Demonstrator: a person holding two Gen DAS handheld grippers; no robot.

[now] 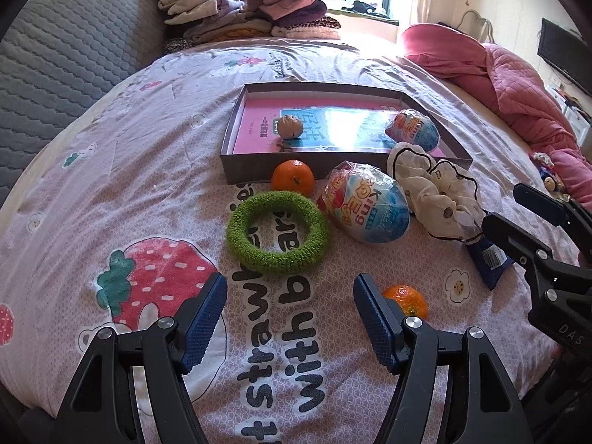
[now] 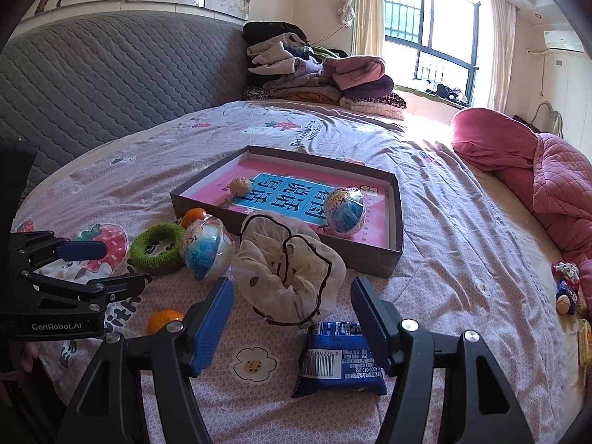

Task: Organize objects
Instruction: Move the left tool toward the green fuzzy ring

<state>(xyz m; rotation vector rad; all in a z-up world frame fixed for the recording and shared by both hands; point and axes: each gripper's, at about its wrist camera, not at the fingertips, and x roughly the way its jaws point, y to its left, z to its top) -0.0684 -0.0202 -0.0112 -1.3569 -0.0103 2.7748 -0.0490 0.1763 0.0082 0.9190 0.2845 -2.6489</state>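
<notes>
A shallow grey box [image 1: 236, 164] [image 2: 384, 261] with a pink and blue floor lies on the bed. It holds a walnut [image 1: 290, 126] [image 2: 240, 186] and a wrapped toy egg [image 1: 416, 129] [image 2: 344, 211]. In front of the box lie a tangerine [image 1: 292, 174], a green hair ring [image 1: 277, 232] [image 2: 157, 247], a second toy egg [image 1: 368, 203] [image 2: 207, 249], a white scrunchie [image 1: 436, 192] [image 2: 288, 277], a blue snack packet [image 2: 340, 362] and a second tangerine [image 1: 407, 299] [image 2: 164, 320]. My left gripper [image 1: 290, 314] is open and empty, just short of the green ring. My right gripper [image 2: 292, 318] is open and empty around the near edge of the scrunchie.
Folded clothes [image 2: 318, 74] are piled at the bed's far end by a grey quilted headboard [image 2: 111, 74]. A pink quilt [image 2: 536, 177] lies on the right. Small snacks [image 2: 566, 288] sit at the right edge.
</notes>
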